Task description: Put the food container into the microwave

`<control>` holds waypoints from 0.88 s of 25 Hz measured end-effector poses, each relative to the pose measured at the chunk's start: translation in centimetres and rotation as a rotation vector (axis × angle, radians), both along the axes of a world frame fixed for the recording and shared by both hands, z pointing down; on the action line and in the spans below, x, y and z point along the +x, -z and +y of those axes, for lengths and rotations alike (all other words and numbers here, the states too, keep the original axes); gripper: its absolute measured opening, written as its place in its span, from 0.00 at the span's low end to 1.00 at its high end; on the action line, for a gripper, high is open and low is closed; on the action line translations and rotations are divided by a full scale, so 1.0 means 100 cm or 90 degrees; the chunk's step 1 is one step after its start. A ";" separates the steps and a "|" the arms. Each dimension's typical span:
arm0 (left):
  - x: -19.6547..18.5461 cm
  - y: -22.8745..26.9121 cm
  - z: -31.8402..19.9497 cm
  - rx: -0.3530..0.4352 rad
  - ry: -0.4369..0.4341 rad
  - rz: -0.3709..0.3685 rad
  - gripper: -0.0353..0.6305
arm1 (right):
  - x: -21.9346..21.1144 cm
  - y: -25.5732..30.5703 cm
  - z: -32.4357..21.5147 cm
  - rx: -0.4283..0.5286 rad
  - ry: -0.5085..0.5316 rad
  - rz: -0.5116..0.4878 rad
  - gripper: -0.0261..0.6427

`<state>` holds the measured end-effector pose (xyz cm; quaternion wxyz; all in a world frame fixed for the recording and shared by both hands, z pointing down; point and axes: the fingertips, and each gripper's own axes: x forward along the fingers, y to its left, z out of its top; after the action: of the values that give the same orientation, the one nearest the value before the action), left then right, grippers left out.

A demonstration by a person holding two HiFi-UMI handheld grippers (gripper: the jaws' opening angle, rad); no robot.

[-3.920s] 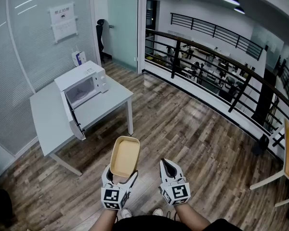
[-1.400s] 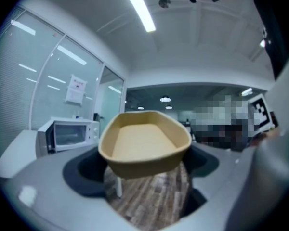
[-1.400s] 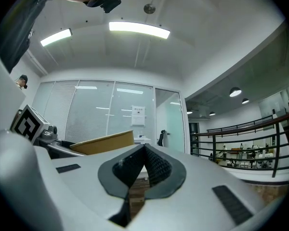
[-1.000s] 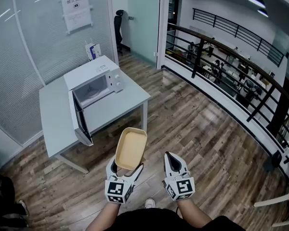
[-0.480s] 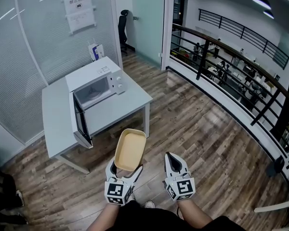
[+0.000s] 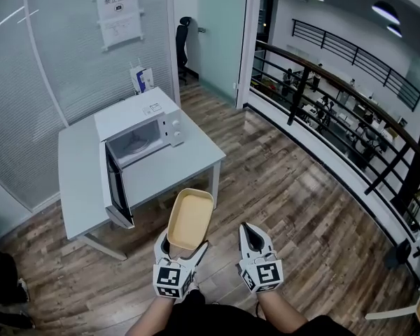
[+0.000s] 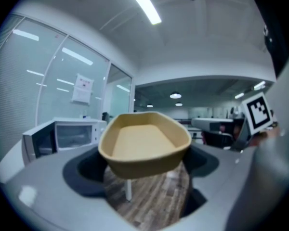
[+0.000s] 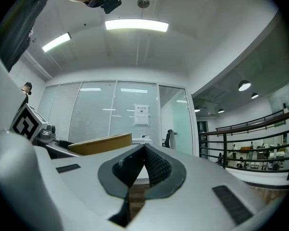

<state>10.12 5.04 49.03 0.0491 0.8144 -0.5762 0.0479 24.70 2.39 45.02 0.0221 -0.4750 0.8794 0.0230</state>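
Note:
My left gripper is shut on the near end of a tan, empty food container, which juts forward over the wooden floor. In the left gripper view the container fills the middle, its jaws pressed on its sides. The white microwave stands on a grey table ahead and to the left, its door swung open toward me; it also shows at the left as the microwave. My right gripper is shut and holds nothing, its tips meeting.
A frosted glass wall backs the table. A black railing runs along the right over a lower floor. A glass door and an office chair stand behind the table. Wooden floor lies between me and the table.
The table and microwave have drawn nearer and lower in the head view as I moved forward. Both grippers keep their pose, the container still held.

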 end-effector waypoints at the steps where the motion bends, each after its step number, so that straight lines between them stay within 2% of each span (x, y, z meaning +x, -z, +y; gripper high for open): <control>1: -0.003 0.001 -0.007 0.001 -0.001 0.000 0.78 | -0.004 0.002 -0.007 0.002 0.000 -0.001 0.04; 8: -0.026 0.006 -0.050 0.017 -0.020 0.022 0.78 | -0.035 0.005 -0.052 0.002 0.007 -0.005 0.04; 15: -0.056 0.009 -0.087 0.020 -0.023 0.011 0.78 | -0.076 0.007 -0.091 0.004 0.015 0.006 0.04; 22: -0.089 0.006 -0.116 0.018 -0.026 0.027 0.78 | -0.114 0.011 -0.116 0.006 0.018 0.016 0.04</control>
<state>1.22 -6.56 48.42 0.0485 0.8274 -0.5591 0.0234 13.30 -9.26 43.90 0.0137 -0.4622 0.8861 0.0324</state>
